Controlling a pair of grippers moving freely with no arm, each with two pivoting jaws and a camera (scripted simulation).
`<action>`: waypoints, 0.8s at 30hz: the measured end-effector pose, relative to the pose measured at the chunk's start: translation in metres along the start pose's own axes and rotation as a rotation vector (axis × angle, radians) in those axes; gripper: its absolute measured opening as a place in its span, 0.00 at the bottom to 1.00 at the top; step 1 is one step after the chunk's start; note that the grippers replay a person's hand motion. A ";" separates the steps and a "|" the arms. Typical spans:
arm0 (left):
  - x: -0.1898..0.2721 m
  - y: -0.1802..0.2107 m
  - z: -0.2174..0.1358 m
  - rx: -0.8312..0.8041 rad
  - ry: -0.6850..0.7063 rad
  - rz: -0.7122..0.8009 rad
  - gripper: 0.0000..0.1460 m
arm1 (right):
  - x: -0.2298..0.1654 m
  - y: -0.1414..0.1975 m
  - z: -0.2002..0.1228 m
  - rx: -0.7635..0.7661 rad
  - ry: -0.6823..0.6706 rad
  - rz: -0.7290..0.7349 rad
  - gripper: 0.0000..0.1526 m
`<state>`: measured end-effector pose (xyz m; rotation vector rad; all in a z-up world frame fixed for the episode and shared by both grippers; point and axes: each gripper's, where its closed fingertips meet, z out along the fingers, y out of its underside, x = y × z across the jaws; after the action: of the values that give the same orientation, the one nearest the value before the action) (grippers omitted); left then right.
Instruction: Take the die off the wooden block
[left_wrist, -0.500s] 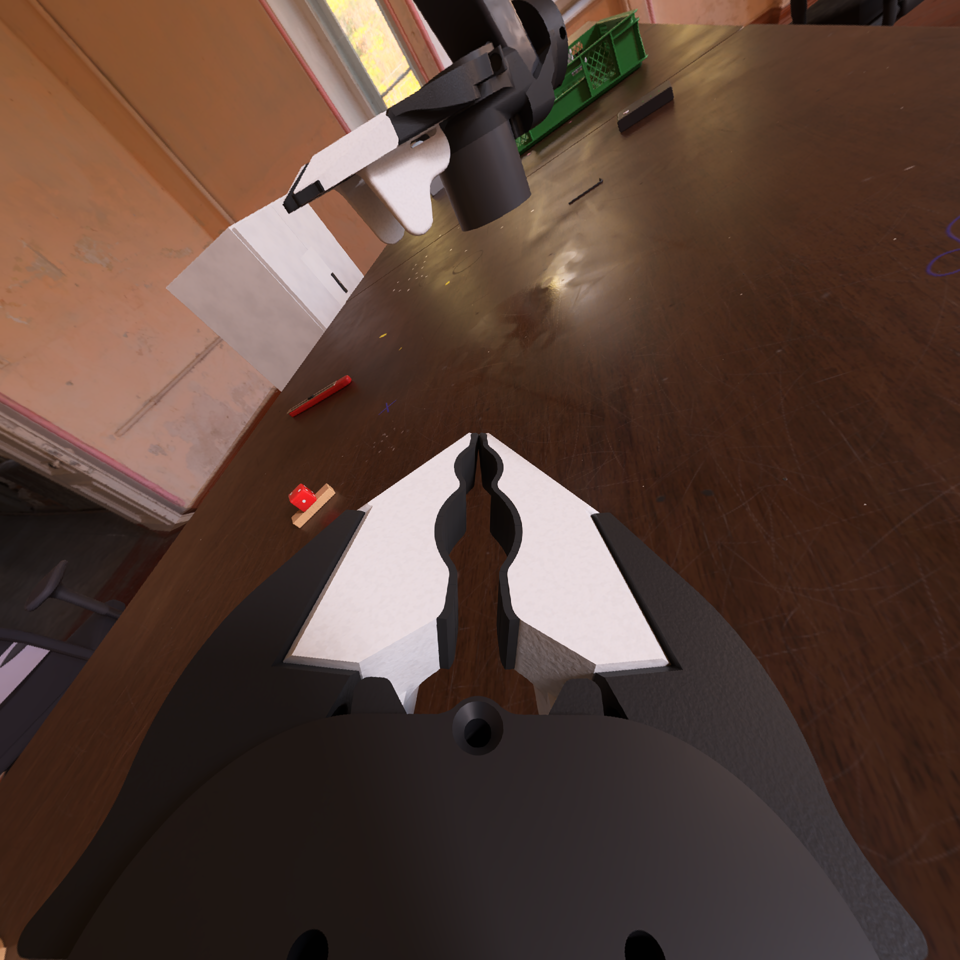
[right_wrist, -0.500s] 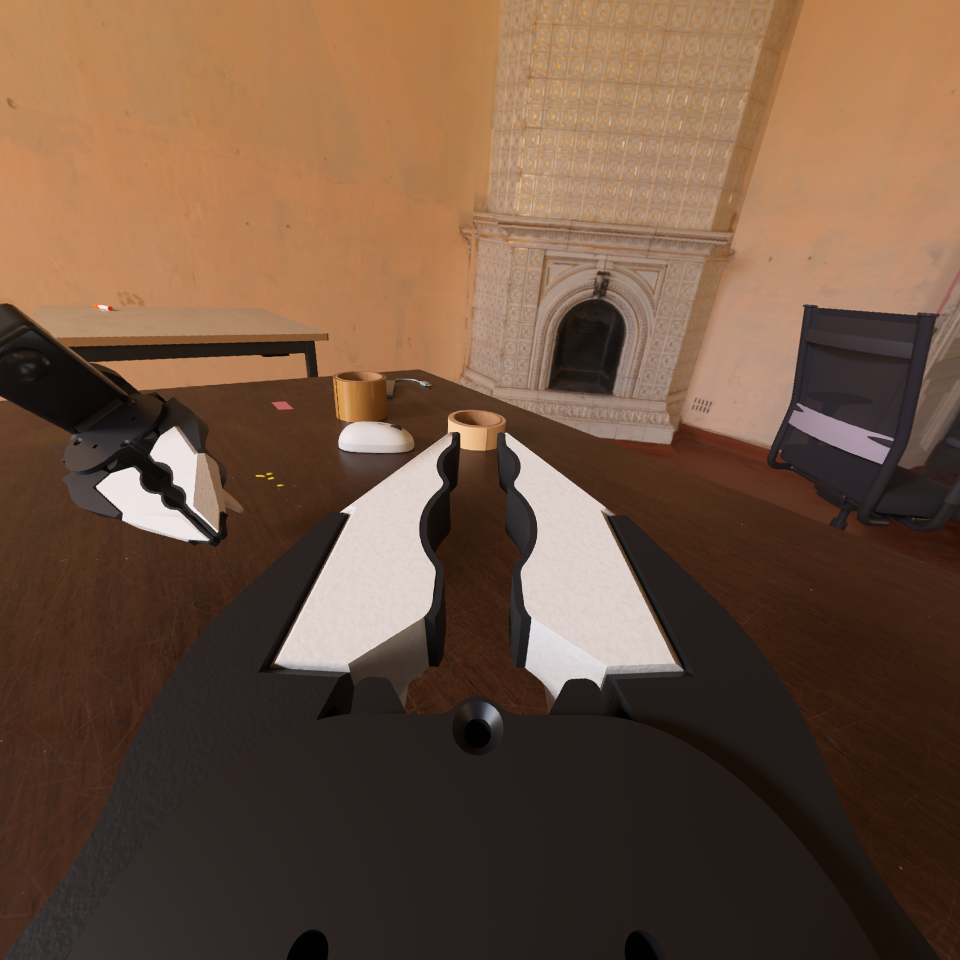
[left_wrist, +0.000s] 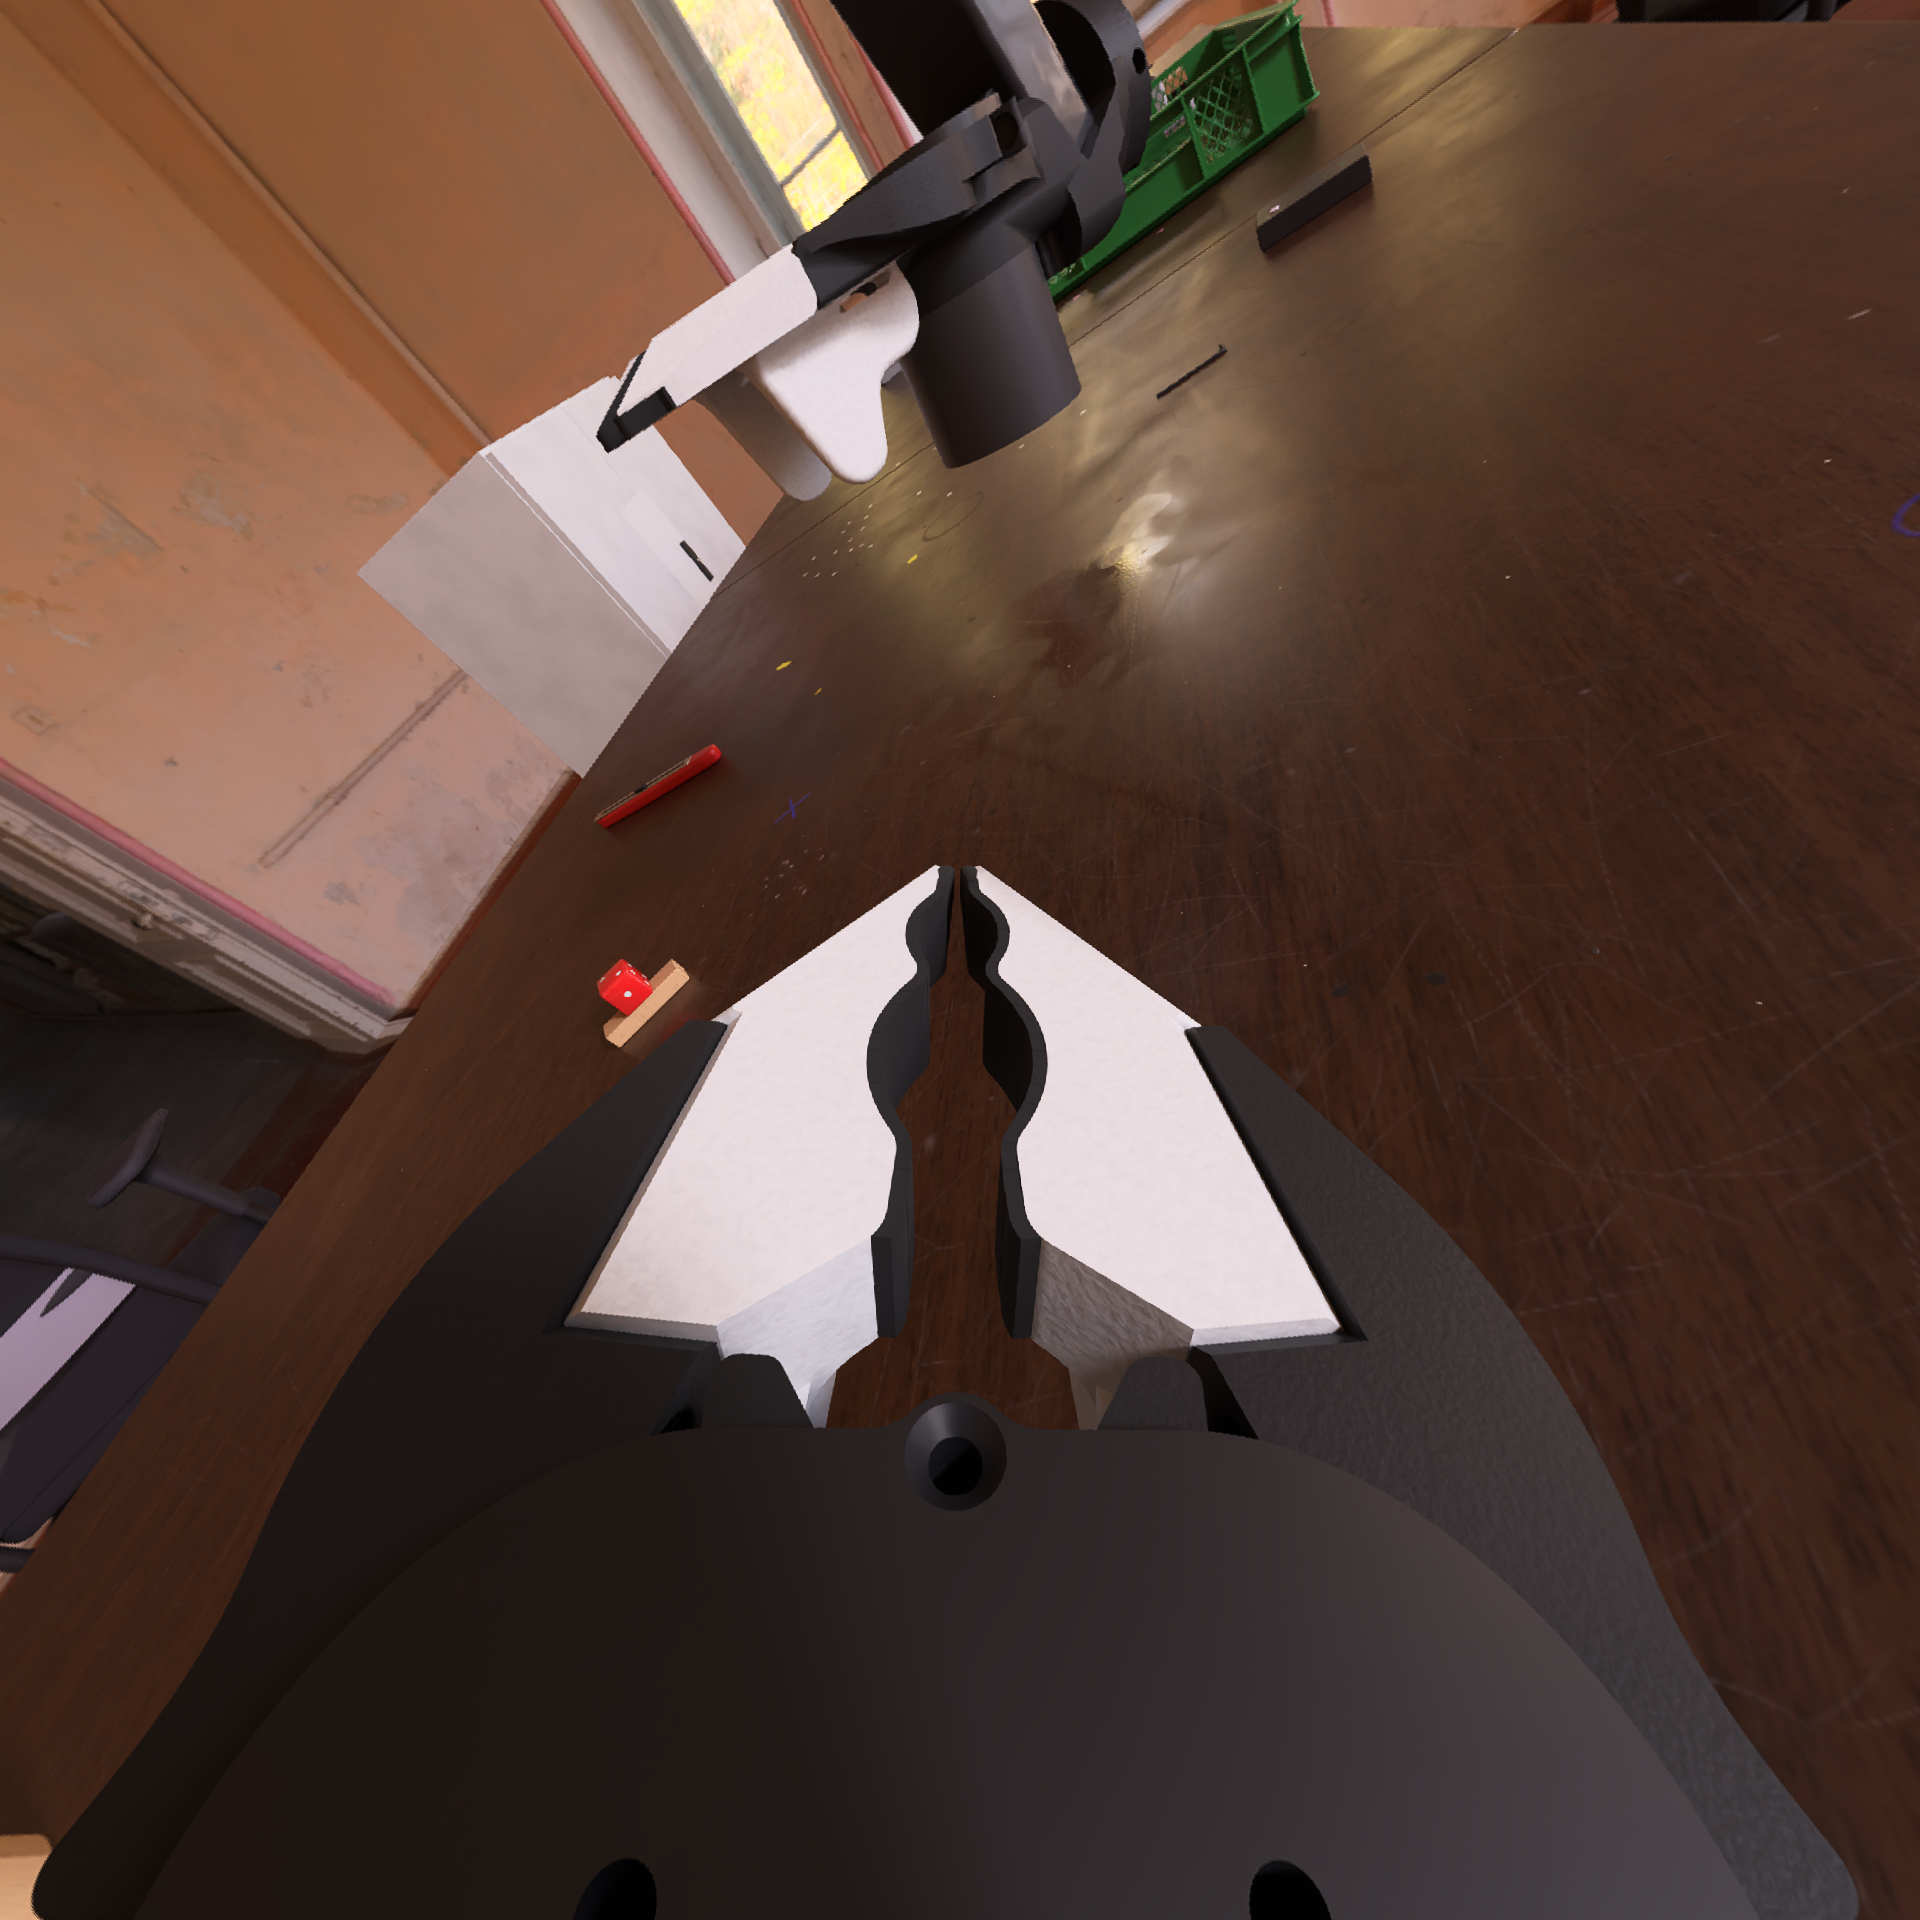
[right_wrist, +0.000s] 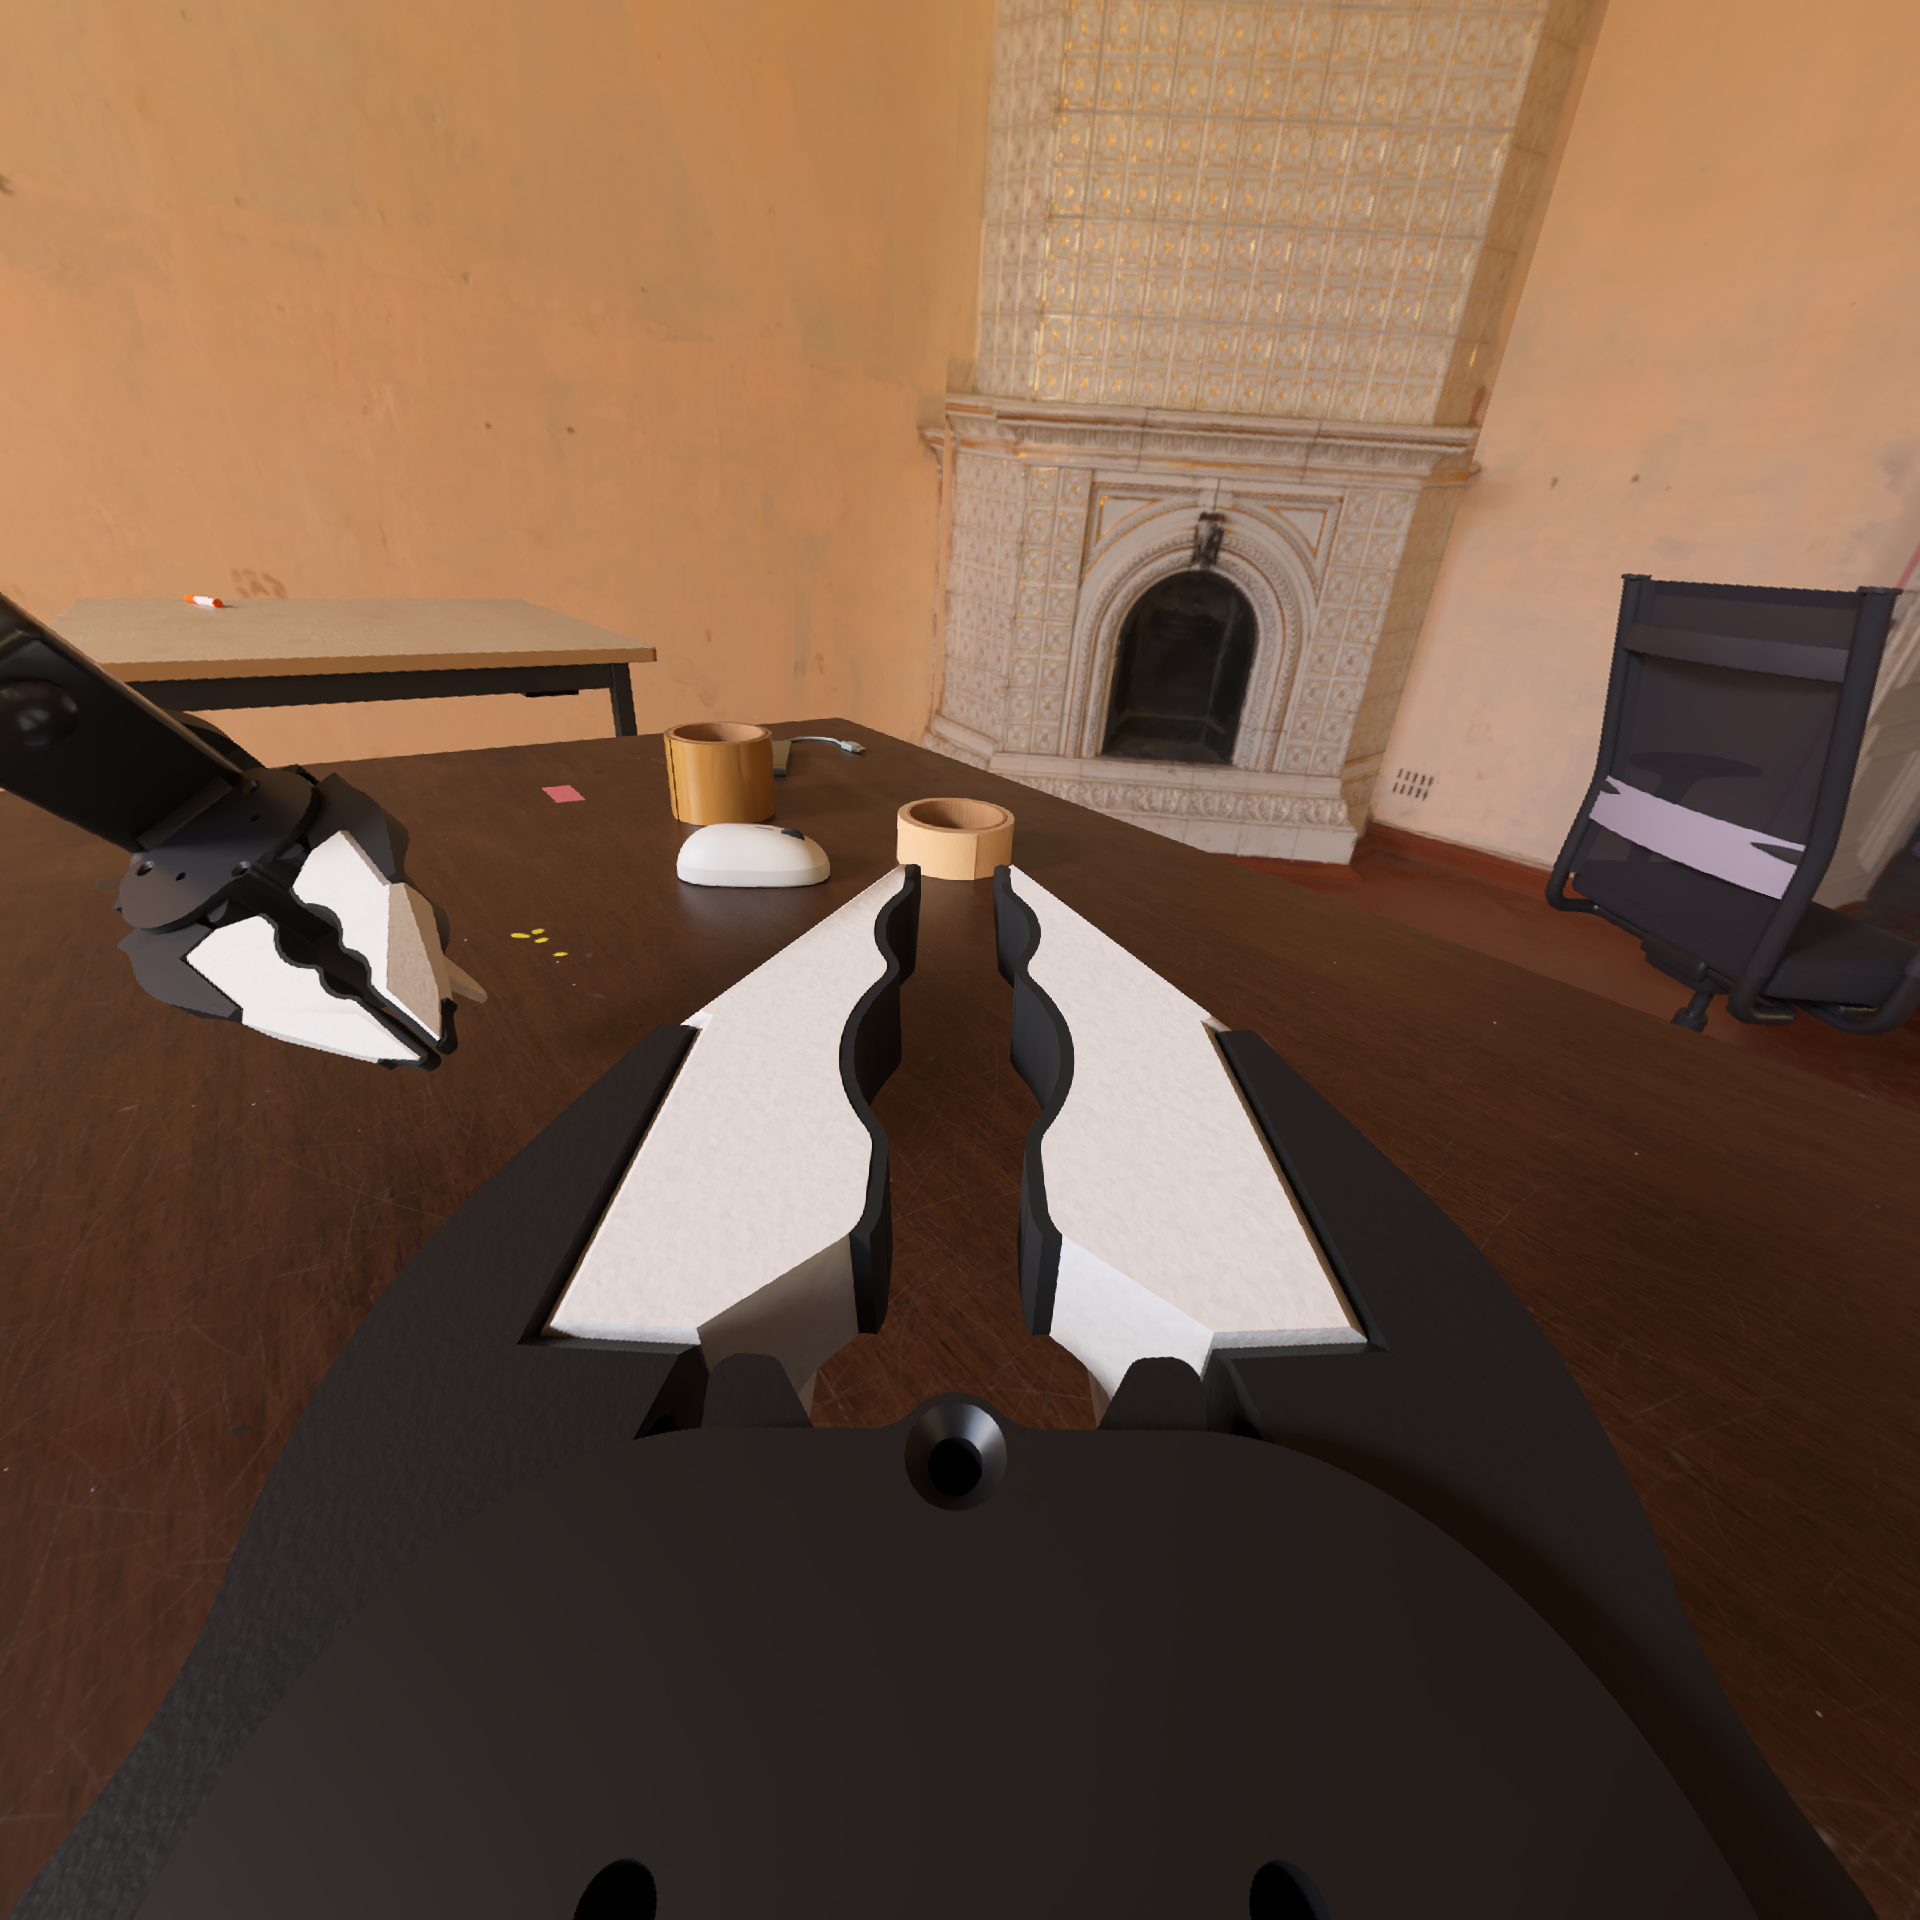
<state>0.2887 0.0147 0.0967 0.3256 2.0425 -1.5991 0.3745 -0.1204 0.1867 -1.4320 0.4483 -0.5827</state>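
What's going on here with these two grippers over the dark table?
Nothing is being handled yet. A red die sits on a small wooden block near the edge of the table, just left of the left gripper, whose fingers are nearly together and empty. The right gripper hovers slightly open and empty, facing a white mouse and two tape rolls, away from the die.

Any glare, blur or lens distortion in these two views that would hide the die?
Left wrist view: bright glare patch on the dark table, well clear of the red die, which sits sharp on the wooden block; wide-angle stretch tilts the walls. Right wrist view: even light, no glare, leaning fireplace; die not in frame.
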 end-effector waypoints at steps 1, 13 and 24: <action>0.000 0.000 0.000 -0.001 -0.001 0.000 0.01 | 0.000 0.000 0.000 -0.003 0.001 0.000 0.09; 0.000 0.001 0.000 -0.004 0.000 -0.001 0.01 | 0.000 0.002 0.001 -0.011 0.003 -0.005 0.09; 0.000 0.001 0.000 -0.006 0.000 -0.002 0.01 | -0.001 0.004 0.002 -0.017 0.001 0.002 0.09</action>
<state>0.2892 0.0149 0.0957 0.3210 2.0476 -1.5943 0.3753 -0.1186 0.1833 -1.4473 0.4563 -0.5799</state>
